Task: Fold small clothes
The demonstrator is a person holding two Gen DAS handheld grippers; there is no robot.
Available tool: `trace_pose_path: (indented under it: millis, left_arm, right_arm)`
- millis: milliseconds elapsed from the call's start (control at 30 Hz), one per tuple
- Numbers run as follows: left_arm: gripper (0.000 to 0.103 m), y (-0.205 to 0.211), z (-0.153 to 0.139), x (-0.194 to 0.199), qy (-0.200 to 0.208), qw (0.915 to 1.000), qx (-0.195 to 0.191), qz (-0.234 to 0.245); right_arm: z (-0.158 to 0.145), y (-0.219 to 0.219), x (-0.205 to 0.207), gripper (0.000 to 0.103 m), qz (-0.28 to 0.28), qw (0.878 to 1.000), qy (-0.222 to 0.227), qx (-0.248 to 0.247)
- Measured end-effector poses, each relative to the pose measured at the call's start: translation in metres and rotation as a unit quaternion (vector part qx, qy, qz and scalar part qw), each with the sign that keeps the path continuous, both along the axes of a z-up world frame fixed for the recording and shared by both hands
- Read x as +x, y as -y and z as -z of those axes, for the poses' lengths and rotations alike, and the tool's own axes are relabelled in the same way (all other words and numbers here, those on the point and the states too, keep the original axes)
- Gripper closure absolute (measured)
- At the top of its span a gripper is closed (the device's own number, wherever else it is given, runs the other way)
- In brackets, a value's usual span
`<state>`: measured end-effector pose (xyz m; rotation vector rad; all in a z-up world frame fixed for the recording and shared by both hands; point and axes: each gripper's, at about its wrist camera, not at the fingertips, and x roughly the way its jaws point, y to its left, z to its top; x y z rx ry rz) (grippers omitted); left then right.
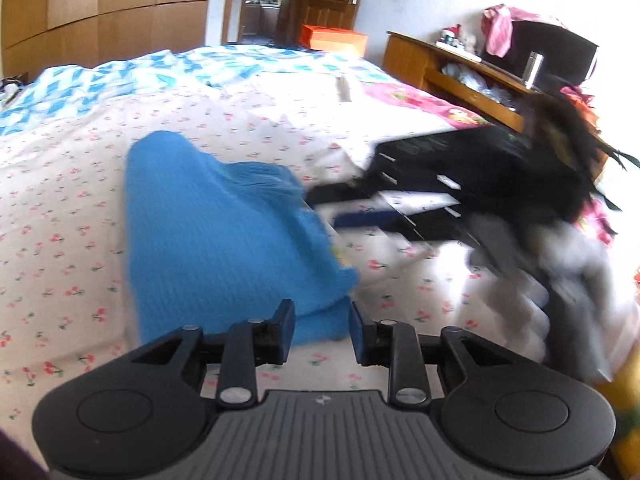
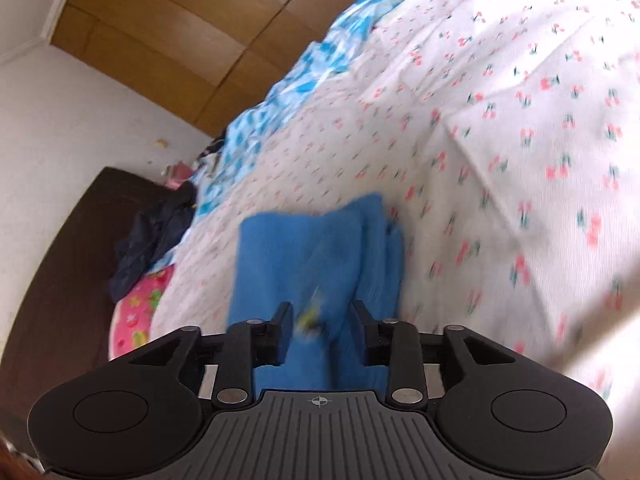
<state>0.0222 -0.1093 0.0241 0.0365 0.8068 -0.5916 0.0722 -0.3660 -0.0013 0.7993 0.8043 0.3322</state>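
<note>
Lying on the bed sheet [image 1: 60, 208], which is white with a small cherry print, the blue knitted garment [image 1: 224, 236] forms a folded bundle with at least 2 layers visible along one edge in the right wrist view.

Left gripper [image 1: 322, 330]: the jaws stand apart, with a clear gap between the 2 blue pads. The near corner of the blue knitted garment lies just in front of that gap, and the left pad overlaps the cloth edge in the left wrist view. No pinch on the fabric is visible.

Right gripper [image 2: 322, 330]: the jaws stand apart. Blue cloth fills the space between the 2 fingers in the right wrist view, together with a small blurred yellow and dark mark on the fabric. The pads do not press the cloth. The same gripper also appears as a blurred dark shape at the right of the left wrist view, at the far side of the garment.

Surroundings: a blue and white patterned quilt [image 1: 120, 76] lies at the far end of the bed. A wooden wardrobe [image 1: 104, 4] stands behind it. A dark garment [image 2: 156, 236] hangs over the brown headboard [image 2: 64, 248].
</note>
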Motion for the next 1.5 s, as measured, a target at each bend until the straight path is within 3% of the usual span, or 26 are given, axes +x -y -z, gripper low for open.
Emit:
trace_pose_path:
  millis: [133,333,500,667,833,967,1000,1067,1167,1267,1333,1433,1500]
  left_arm:
    - [0.069,-0.014,0.006,0.007,0.017,0.9993,0.019,-0.028]
    - [0.066,-0.037,0.02,0.019,0.031,0.9965,0.049,-0.06]
    - [0.063,-0.043,0.028,0.012,0.045,0.9962,0.058,-0.048]
    - [0.06,-0.04,0.029,0.002,0.077,0.9936,0.077,-0.031]
    - [0.059,-0.045,0.038,-0.003,0.094,0.9898,0.099,-0.04]
    - [0.055,-0.034,0.046,0.007,0.113,0.9847,0.127,-0.037]
    - [0.055,-0.034,0.048,0.01,0.114,0.9834,0.134,-0.043]
    - [0.055,-0.042,0.043,0.016,0.109,0.9849,0.121,-0.06]
    - [0.057,-0.061,0.025,0.017,0.113,0.9867,0.08,-0.086]
    - [0.057,-0.075,0.016,0.018,0.108,0.9876,0.059,-0.097]
    - [0.057,-0.075,0.029,0.022,0.09,0.9891,0.07,-0.093]
    - [0.057,-0.071,0.056,0.03,0.033,0.9915,0.091,-0.086]
    - [0.057,-0.073,0.058,0.027,0.029,0.9919,0.085,-0.09]
  right_arm:
    - [0.005,-0.017,-0.024,0.055,-0.017,1.0,-0.01,-0.013]
    - [0.008,-0.032,-0.022,0.056,-0.02,0.997,-0.033,-0.072]
    - [0.001,-0.039,-0.033,0.053,-0.014,0.995,-0.018,-0.094]
    - [-0.001,-0.054,-0.028,0.052,-0.017,0.988,-0.026,-0.15]
    - [-0.009,-0.048,-0.04,0.052,-0.002,0.987,-0.017,-0.16]
    - [0.003,-0.05,-0.029,0.05,-0.004,0.985,-0.041,-0.167]
    - [0.007,-0.051,-0.026,0.052,-0.005,0.986,-0.048,-0.159]
    - [0.01,-0.051,-0.023,0.078,-0.006,0.988,-0.062,-0.141]
    - [-0.005,-0.051,-0.03,0.086,-0.004,0.99,-0.048,-0.132]
    - [-0.026,-0.053,-0.045,0.09,-0.014,0.992,-0.019,-0.12]
    - [-0.026,-0.056,-0.051,0.09,-0.014,0.992,-0.02,-0.121]
    - [0.008,-0.059,-0.045,0.089,-0.013,0.986,-0.081,-0.142]
    - [0.017,-0.059,-0.045,0.088,-0.01,0.986,-0.1,-0.131]
